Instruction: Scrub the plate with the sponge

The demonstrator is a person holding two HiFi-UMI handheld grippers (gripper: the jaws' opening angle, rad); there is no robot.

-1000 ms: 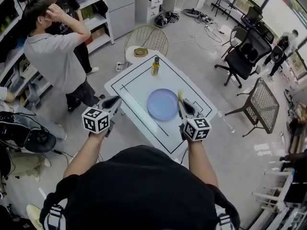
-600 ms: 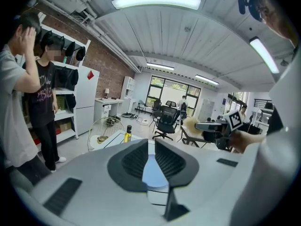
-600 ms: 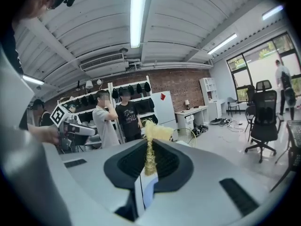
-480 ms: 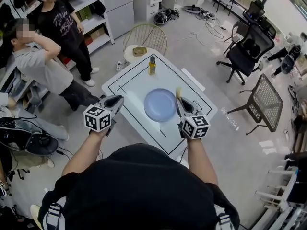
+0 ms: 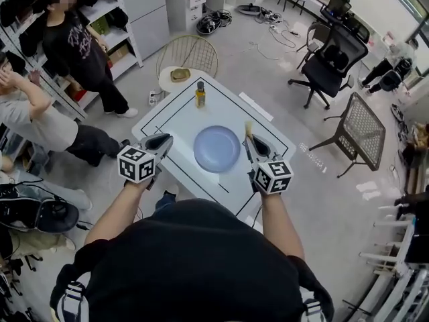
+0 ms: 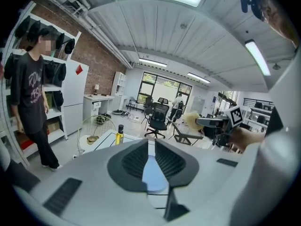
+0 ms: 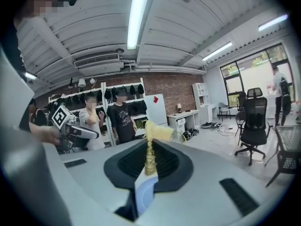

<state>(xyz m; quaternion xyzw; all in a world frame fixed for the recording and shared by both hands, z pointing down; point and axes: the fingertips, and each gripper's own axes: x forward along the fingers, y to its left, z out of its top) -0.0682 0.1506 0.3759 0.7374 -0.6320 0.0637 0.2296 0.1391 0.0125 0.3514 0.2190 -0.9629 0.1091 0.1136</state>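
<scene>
While a person in black stands at the upper left of the head view, the white bench with its black lines takes the middle of the frame. Near its centre lies the blue plate. At the bench's left edge the left gripper hovers, apart from the plate, its jaws drawn almost together with only a thin slit and nothing between them. Just right of the plate hangs the right gripper. Above the plate in the frame, a bottle stands upright. Pinched thin between the right gripper's closed jaws, the yellow sponge sticks out past their tips, beside the plate's right rim.
</scene>
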